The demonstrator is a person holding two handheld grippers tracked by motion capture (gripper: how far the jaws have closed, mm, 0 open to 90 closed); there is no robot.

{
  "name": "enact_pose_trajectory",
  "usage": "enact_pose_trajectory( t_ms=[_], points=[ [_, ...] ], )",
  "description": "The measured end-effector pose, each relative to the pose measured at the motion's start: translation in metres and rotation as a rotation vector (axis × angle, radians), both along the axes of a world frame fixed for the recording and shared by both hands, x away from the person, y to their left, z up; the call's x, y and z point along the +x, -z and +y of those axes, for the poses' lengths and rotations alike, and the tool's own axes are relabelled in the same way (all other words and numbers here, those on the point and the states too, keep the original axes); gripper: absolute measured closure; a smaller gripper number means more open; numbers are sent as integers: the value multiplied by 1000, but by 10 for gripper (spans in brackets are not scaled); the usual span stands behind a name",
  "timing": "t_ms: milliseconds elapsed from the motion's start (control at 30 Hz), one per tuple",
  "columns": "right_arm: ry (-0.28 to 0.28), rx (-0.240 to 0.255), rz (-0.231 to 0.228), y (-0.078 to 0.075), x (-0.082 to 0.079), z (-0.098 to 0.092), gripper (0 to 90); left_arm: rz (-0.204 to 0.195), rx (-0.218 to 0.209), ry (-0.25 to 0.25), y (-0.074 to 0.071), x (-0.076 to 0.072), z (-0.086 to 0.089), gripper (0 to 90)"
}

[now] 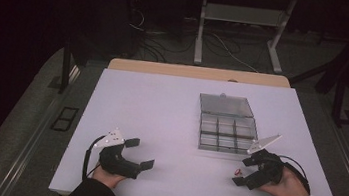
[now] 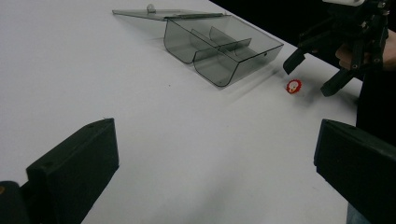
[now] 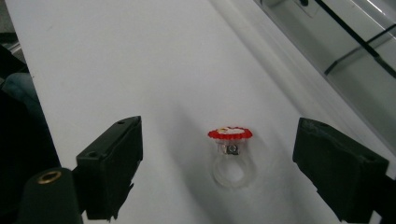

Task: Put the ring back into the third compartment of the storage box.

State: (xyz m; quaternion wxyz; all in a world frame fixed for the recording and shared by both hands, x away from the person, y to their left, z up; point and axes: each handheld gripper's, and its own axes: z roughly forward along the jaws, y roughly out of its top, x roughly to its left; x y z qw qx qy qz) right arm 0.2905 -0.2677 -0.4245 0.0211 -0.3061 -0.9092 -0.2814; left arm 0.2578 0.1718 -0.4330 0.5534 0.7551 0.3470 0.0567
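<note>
White table [image 1: 160,116], ring [image 3: 230,154] between tongs [image 3: 261,158]

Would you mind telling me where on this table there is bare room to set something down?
The widest bare patch is the table's left half, from the far edge down to the left gripper. A bare strip runs between the two grippers along the near edge. The near right is crowded: the open compartment box, the red-topped ring and the right gripper sit close together.
</note>
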Motion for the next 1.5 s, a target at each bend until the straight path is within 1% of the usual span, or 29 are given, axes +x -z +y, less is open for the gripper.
enact_pose_trajectory(
  t_ms=[33, 100, 133, 167, 267, 367, 400, 467, 733, 1000, 1033, 1233, 1500],
  points=[
    [-4, 4, 3, 1, 0, -2, 202, 1, -1, 0, 0, 0, 0, 0],
    [-4, 3, 2, 1, 0, -2, 216, 1, 0, 0, 0, 0, 0, 0],
    [-7, 2, 5, 1, 0, -3, 253, 2, 0, 0, 0, 0, 0, 0],
    [-7, 2, 5, 1, 0, -3, 253, 3, -2, -1, 0, 0, 0, 0],
    [-10, -1, 4, 2, -1, -4, 289, 5, -3, 1, 1, 0, -1, 0],
    [-10, 0, -7, 2, -2, -4, 343, 6, -3, 0, 1, -1, -1, 0],
    [-10, 0, -7, 2, -2, -4, 343, 6, -3, 1, 1, -1, -1, 0],
    [-10, -1, -11, 2, -2, -4, 377, 4, 0, 3, 1, -1, -1, 0],
    [-26, -17, -27, 3, -4, 0, 442, 6, -2, 1, 1, -1, -1, 0],
    [-21, -28, -36, 4, -4, 1, 486, 5, 2, 0, 1, -1, -1, 0],
    [-18, -31, -40, 4, -4, 1, 507, 5, 0, -1, 1, -1, -1, 0],
    [-22, -46, -56, 4, -6, 4, 548, 6, 4, 2, 1, -1, -2, 0],
    [-27, -51, -47, 5, -5, 4, 602, 6, 1, 3, 1, -1, -2, 0]
  ],
)
